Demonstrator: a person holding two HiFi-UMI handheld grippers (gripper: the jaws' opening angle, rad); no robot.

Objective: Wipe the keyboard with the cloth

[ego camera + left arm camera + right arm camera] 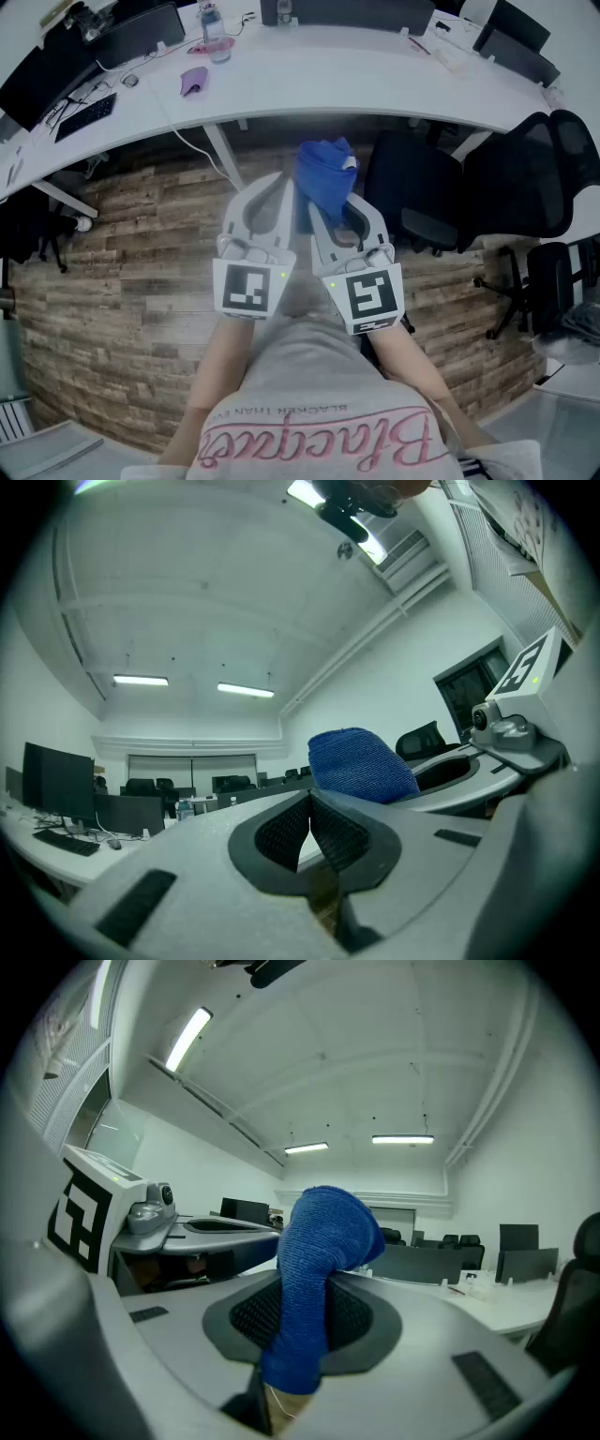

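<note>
Right gripper [305,1309]: clamped on the blue cloth [317,1260], folks, pads pinching its lower stretch.
Left gripper [310,803]: jaws pressed together on nothing at all, just beside its partner, both held close in front of the person's chest.
Where the cloth is: up in the air between the right jaws, well apart from the desk [375,70].
Where the keyboard is: the black keyboard [86,116] lies on that white curved desk, far off to the person's left, with floor between it and the grippers.
Cloth's axis: its long axis runs along the right jaws. It rises out of the grip, and the free end bulges past the tips and flops over to one side. In the head view that bunch points away from the person, toward the desk.
Keyboard's axis: it runs diagonally in the head view, low at the left and climbing to the right, along the desk's curve.
How the cloth will handle: a knitted weave, soft and light by the look of it, limp enough to droop. The bunched end should give a padded face that moulds over the keys.
Where to hold: the present pinch near one end looks sensible, since it leaves the fat free end to do the wiping.
Keyboard handling: light and likely to slide under a push, so the idle gripper could steady an edge.
Progress: no wiping yet, I judge. The approach comes first.
</note>
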